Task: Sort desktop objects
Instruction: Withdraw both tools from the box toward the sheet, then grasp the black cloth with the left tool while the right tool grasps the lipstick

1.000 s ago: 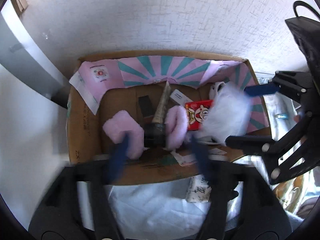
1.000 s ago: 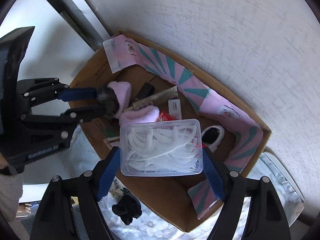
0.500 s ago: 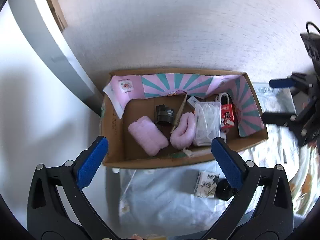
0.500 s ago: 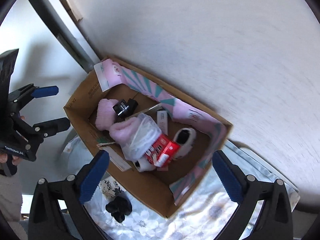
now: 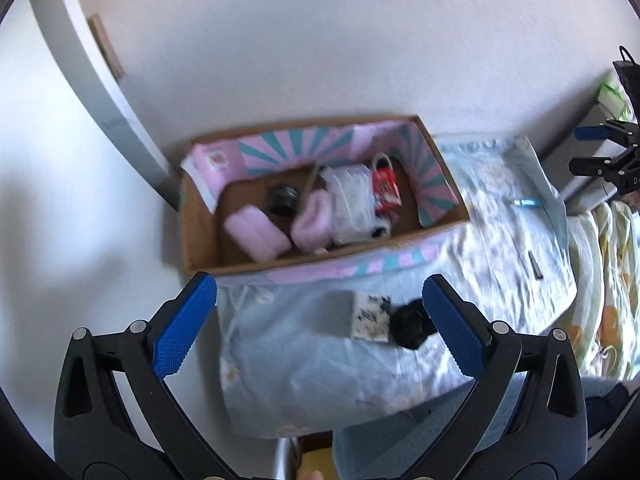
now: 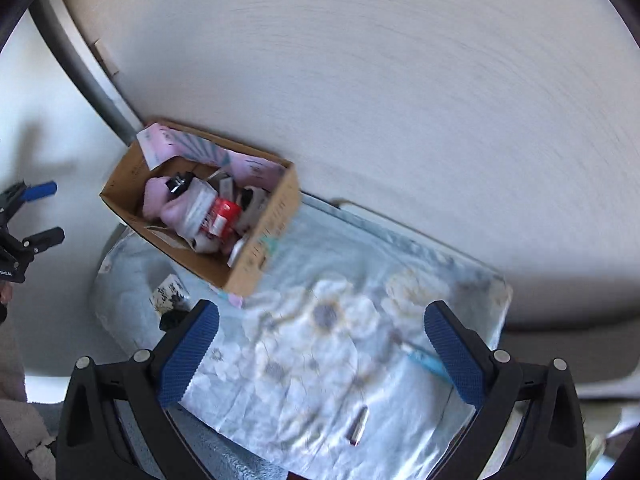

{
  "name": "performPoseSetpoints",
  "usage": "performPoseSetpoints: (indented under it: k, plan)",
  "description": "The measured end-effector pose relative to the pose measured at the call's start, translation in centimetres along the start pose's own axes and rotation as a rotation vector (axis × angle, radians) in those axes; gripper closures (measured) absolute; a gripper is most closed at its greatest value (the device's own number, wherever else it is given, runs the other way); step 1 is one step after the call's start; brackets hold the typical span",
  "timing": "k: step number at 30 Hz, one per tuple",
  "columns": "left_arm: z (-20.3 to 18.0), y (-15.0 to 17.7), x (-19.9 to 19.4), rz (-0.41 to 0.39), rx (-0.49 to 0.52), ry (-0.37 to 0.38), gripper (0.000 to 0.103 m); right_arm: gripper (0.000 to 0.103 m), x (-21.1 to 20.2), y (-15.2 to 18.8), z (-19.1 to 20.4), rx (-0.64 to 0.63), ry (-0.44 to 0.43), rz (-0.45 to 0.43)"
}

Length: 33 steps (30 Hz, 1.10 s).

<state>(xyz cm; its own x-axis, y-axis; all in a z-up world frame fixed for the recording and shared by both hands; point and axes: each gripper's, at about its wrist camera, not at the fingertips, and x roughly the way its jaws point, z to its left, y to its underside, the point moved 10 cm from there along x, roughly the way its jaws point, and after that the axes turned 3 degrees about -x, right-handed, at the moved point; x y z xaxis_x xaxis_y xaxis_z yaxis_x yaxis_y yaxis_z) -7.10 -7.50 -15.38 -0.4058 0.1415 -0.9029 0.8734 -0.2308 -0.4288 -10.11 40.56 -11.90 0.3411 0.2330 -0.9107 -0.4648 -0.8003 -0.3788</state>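
Note:
A cardboard box (image 5: 200, 240) (image 6: 264, 248) with a pink and teal lining stands against the wall on a floral cloth (image 5: 500, 240) (image 6: 340, 340). Inside lie pink fluffy pieces (image 5: 256, 236), a clear plastic container (image 5: 352, 204), a red packet (image 5: 386, 190) (image 6: 222, 214) and a black cylinder (image 5: 282, 198). My left gripper (image 5: 320, 320) is open and empty, held above the cloth in front of the box. My right gripper (image 6: 320, 354) is open and empty over the cloth, right of the box. A white patterned packet (image 5: 370, 316) (image 6: 170, 292) and a black lump (image 5: 410, 326) lie on the cloth.
A blue pen (image 5: 526, 202) (image 6: 424, 358) and a small dark metal stick (image 5: 534, 266) (image 6: 358, 428) lie on the cloth to the right. The white wall (image 5: 320, 40) rises behind the box. Yellow-patterned bedding (image 5: 612, 280) lies at the far right.
Both grippers opened, releasing the pink fluffy piece and the clear container into the box. Both then rose and drew back, the right one swinging to the right over the cloth.

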Motion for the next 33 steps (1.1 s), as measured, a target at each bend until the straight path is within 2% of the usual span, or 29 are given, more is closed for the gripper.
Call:
performPoseSetpoints:
  k: [3,7,11,17,20,22,25,29,33]
  plan:
    - [-1.5,1.4,0.7,0.013,0.013,0.031,0.000,0.000,0.3,2.7,-1.0,0.037,0.031,0.027]
    - [-4.0,2.9,1.9,0.018,0.021,0.079,0.000,0.000,1.7,6.1,-1.8,0.126,-0.007,0.066]
    - [-6.9,4.9,4.2,-0.003,0.041,0.086,0.000,0.000,3.0,8.9,-2.6,0.193,0.004,0.082]
    - [-10.8,8.4,8.9,0.015,0.132,0.037,0.000,0.000,5.4,13.2,-3.3,0.224,0.088,0.124]
    - [-12.1,9.6,10.9,0.033,0.128,0.027,0.001,0.001,6.7,15.1,-3.5,0.245,0.095,0.144]
    - [-12.8,10.2,11.7,0.039,0.123,0.035,0.002,0.003,7.6,16.3,-3.8,0.276,0.094,0.154]
    - [-13.5,10.9,12.7,0.041,0.143,0.006,0.002,0.009,8.8,18.2,-4.1,0.317,0.098,0.169]
    - [-13.8,11.5,14.2,0.052,0.160,-0.025,0.002,0.017,10.2,20.2,-3.8,0.376,0.060,0.196]
    - [-14.2,12.3,15.3,0.082,0.158,-0.010,0.004,0.032,11.4,21.3,-3.2,0.439,0.052,0.226]
